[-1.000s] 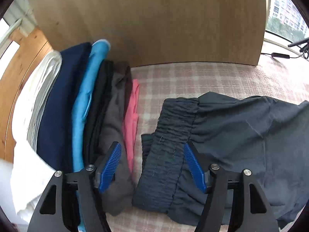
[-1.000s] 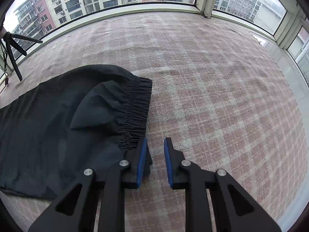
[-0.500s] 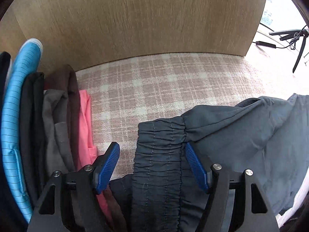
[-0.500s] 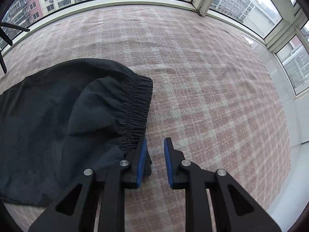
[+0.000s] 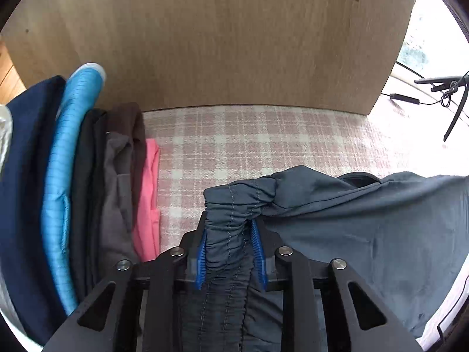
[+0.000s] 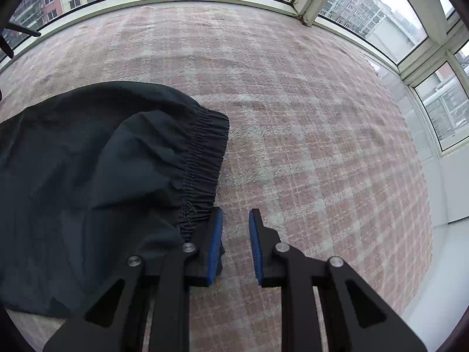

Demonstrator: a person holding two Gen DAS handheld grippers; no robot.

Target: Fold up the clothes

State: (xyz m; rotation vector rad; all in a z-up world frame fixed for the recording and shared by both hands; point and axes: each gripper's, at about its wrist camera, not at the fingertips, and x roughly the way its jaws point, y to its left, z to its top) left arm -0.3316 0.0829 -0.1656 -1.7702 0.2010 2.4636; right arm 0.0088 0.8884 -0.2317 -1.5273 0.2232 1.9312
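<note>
Dark grey shorts [image 5: 366, 223] with an elastic waistband lie on the pink plaid cloth [image 5: 234, 143]. My left gripper [image 5: 230, 249] is shut on the bunched waistband, which fills the gap between its blue pads. In the right wrist view the same shorts [image 6: 96, 182] spread to the left, waistband [image 6: 205, 158] facing right. My right gripper [image 6: 236, 240] stands just right of the waistband's near corner, jaws a narrow gap apart with nothing between them; its left finger [image 6: 215, 240] touches the fabric edge.
A stack of folded clothes [image 5: 79, 190], navy, light blue, black, grey and pink, lies at the left. A wooden panel [image 5: 219, 38] stands behind. A tripod and cable [image 5: 439, 88] are at the far right. Windows [image 6: 381, 29] ring the plaid surface [image 6: 322, 146].
My left gripper has closed from wide open onto the shorts' waistband and bunched it up. My right gripper has stayed beside the waistband corner with the same narrow gap.
</note>
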